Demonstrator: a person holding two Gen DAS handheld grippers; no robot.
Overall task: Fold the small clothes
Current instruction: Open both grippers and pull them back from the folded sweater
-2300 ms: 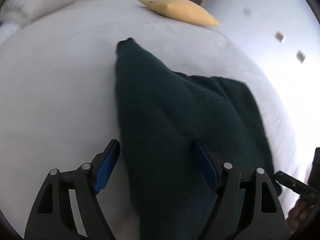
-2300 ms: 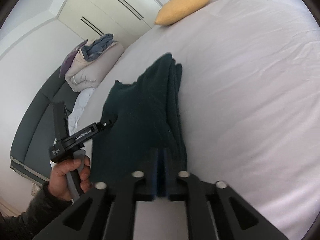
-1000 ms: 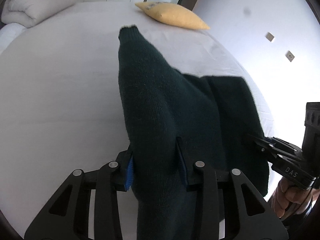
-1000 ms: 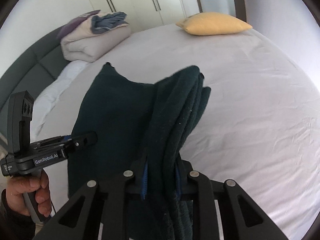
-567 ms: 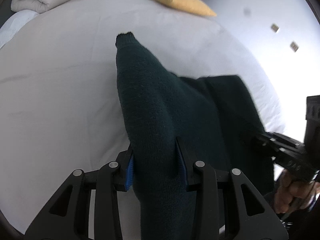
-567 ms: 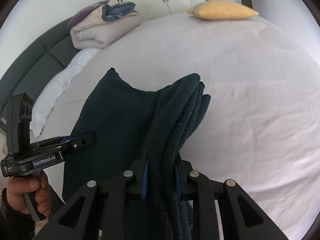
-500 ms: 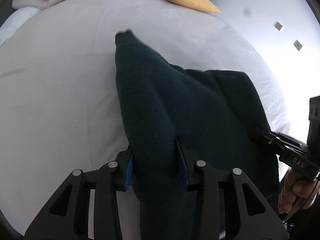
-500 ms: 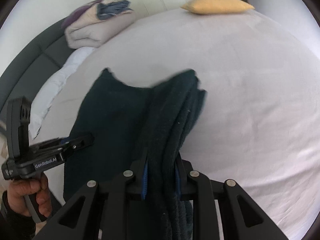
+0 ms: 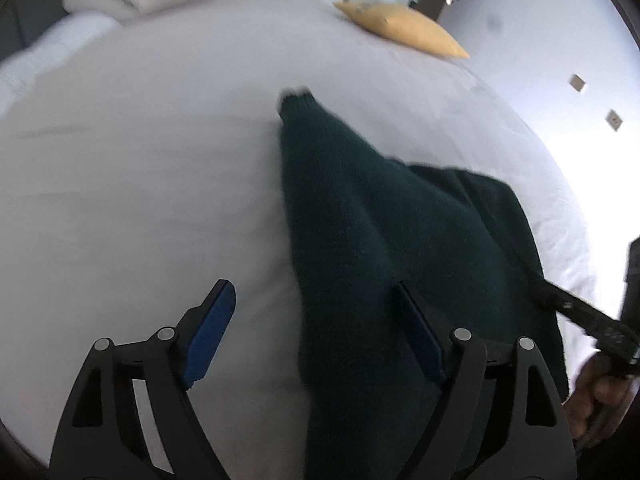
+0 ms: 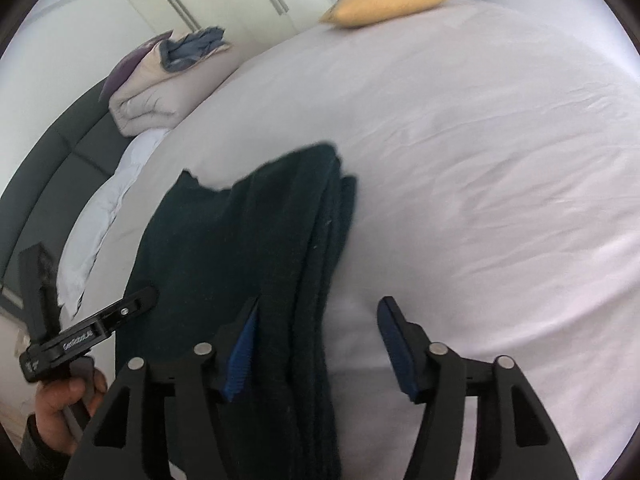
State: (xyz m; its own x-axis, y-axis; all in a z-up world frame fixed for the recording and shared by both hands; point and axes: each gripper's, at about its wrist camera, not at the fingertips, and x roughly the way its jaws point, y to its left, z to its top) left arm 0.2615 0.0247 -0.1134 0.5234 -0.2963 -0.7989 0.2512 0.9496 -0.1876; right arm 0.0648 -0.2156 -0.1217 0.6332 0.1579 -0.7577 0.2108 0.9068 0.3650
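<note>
A dark green knitted sweater (image 9: 380, 240) lies on the white bed sheet (image 9: 140, 200), one sleeve stretched away toward its cuff. In the left wrist view my left gripper (image 9: 316, 300) is open, its blue pads on either side of the sweater's near edge, not pinching it. In the right wrist view the sweater (image 10: 248, 248) lies with a stacked folded edge on its right side. My right gripper (image 10: 320, 316) is open over that edge. The right gripper also shows at the left wrist view's right edge (image 9: 576, 312), and the left gripper at the right wrist view's left (image 10: 88, 332).
A yellow pillow (image 9: 400, 28) lies at the bed's far end, also in the right wrist view (image 10: 388, 0). A folded beige duvet (image 10: 168, 88) with grey clothes on it sits by the dark headboard (image 10: 48, 168). White wardrobe doors stand behind.
Both grippers were shut on the sweater and holding it up half a second ago. Now both have opened and the sweater lies on the sheet.
</note>
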